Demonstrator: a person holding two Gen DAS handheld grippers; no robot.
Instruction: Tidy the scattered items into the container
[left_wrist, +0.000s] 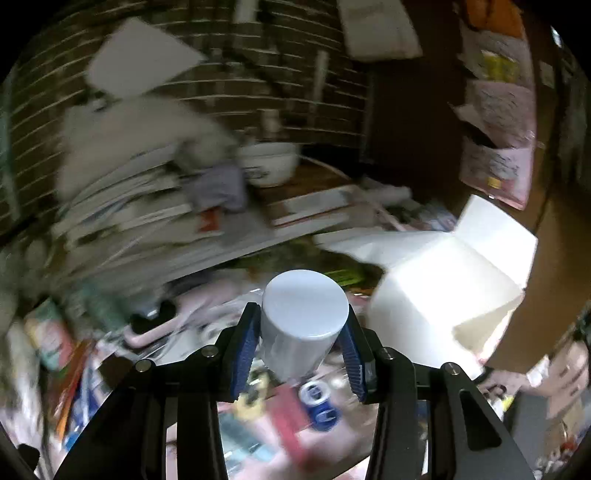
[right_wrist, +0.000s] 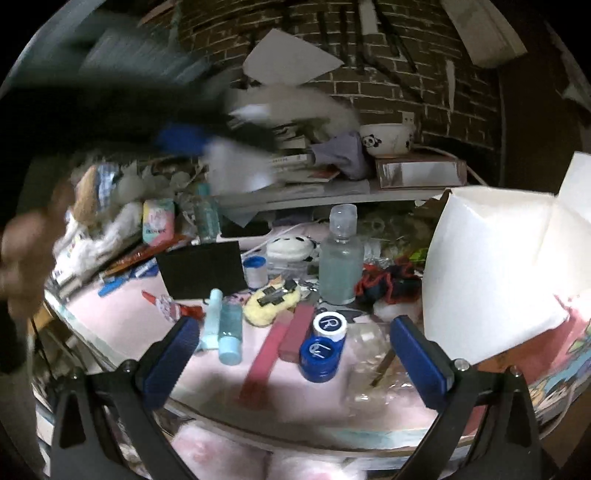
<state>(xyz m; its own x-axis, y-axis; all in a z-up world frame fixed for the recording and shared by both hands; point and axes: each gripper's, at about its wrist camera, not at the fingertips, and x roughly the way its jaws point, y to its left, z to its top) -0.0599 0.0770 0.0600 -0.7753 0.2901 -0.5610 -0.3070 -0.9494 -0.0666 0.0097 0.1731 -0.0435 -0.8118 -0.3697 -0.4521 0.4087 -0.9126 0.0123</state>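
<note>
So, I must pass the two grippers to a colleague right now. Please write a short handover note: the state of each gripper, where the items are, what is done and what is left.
Left gripper: shut on a white cylindrical container, held in the air above the table.
Right gripper: open and empty, over the near table edge.
White box: open, on the right side of the table.
Done: cannot tell what is already inside the box.
Left: put the cylinder in the box, then the blue lens case, clear bottle, light blue bottle, pink bars and yellow sponge.
</note>
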